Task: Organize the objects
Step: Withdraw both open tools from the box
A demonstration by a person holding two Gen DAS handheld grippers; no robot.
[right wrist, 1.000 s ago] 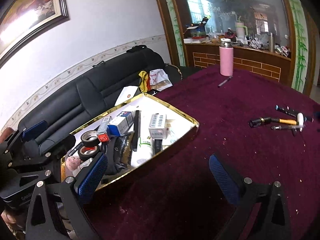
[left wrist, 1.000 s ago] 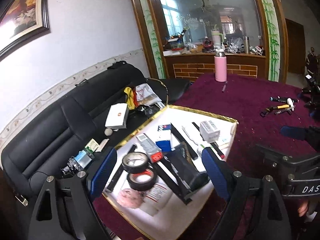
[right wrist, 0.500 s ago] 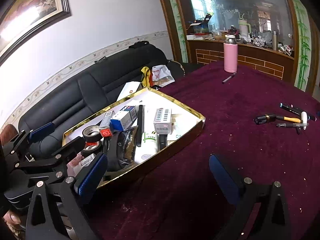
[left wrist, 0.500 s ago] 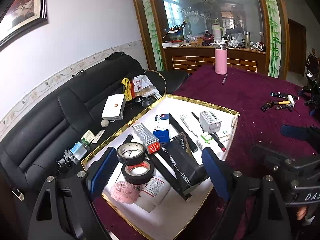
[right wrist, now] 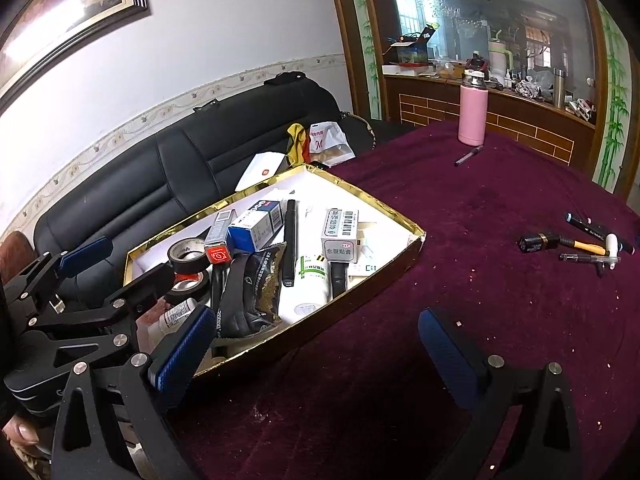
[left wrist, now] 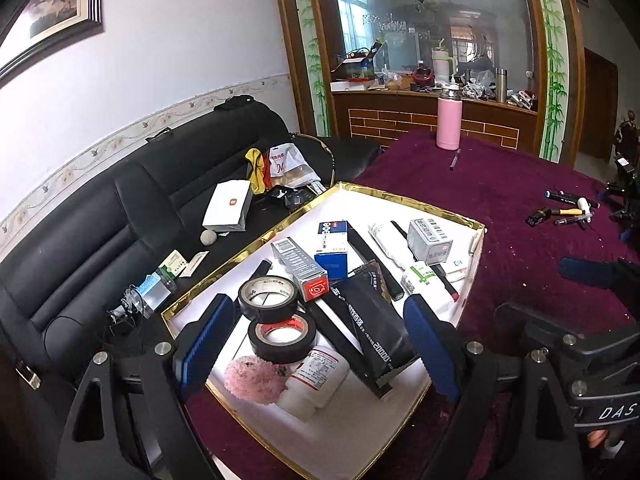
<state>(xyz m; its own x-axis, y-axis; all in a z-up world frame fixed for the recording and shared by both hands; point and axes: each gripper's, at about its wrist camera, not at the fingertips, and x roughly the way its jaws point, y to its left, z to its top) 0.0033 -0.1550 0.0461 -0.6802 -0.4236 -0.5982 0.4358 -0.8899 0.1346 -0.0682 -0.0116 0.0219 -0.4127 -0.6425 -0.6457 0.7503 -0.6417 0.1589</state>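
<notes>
While the left gripper [left wrist: 316,344] hovers spread-fingered over the gold-rimmed box [left wrist: 436,205], the right gripper [right wrist: 316,352] gapes empty over the tablecloth [right wrist: 460,240]

Gold-rimmed white tray [left wrist: 404,200] on maroon tablecloth [right wrist: 500,200] (pink flask [right wrist: 473,114], black sofa [left wrist: 100,220])

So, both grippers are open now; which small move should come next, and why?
Probably carry the right gripper toward the pens lying loose on the purple cloth. It is open, empty and over bare cloth, while the left gripper hangs open above the gold-edged box, which already holds most items.
</notes>
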